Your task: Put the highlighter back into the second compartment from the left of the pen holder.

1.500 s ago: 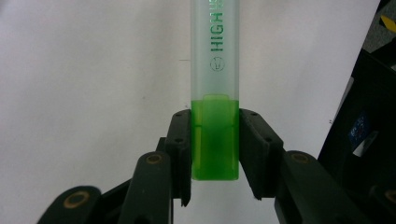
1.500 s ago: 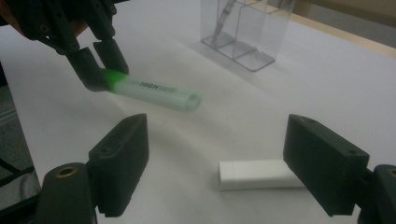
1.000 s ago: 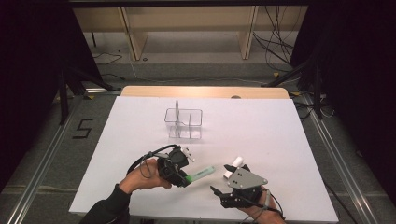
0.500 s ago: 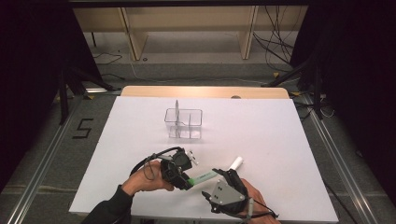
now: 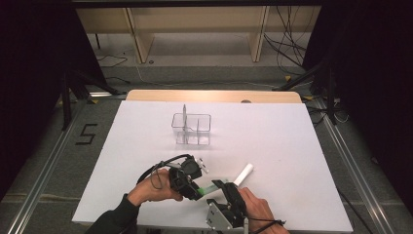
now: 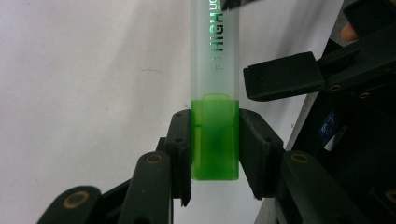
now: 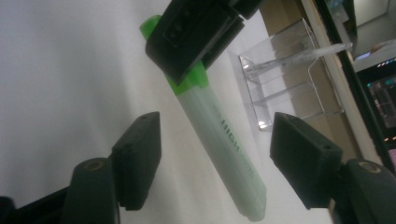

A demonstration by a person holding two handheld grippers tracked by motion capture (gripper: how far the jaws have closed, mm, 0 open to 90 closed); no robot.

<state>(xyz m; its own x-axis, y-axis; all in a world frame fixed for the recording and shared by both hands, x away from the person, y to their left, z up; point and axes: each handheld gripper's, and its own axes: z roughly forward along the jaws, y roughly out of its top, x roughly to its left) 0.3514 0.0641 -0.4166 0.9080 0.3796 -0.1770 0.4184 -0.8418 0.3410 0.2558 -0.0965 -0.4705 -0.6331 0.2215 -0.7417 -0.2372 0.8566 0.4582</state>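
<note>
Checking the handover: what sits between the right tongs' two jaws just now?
The frosted barrel of the green highlighter, untouched by either jaw; the right tongs have just been closing. The left tongs clamp its green cap. The right gripper view shows it.

The highlighter's (image 6: pixel 215 56) far end is cut off by the left gripper view's top edge.

A lab-type recording station is indicated: a white tabletop (image 5: pixel 292 146) is set on a pale wooden board (image 5: pixel 214 96), flanked by metal rails (image 5: pixel 341 146) and closed in by black curtains (image 5: pixel 34 73) on both sides. Loose cables (image 5: pixel 287 48) are seen on the grey floor behind, beside a wooden frame (image 5: pixel 195 29), and a taped numeral "5" (image 5: pixel 85 134) is marked on the floor at the left. A lit monitor edge (image 7: pixel 383 98) is caught in the right gripper view.
</note>
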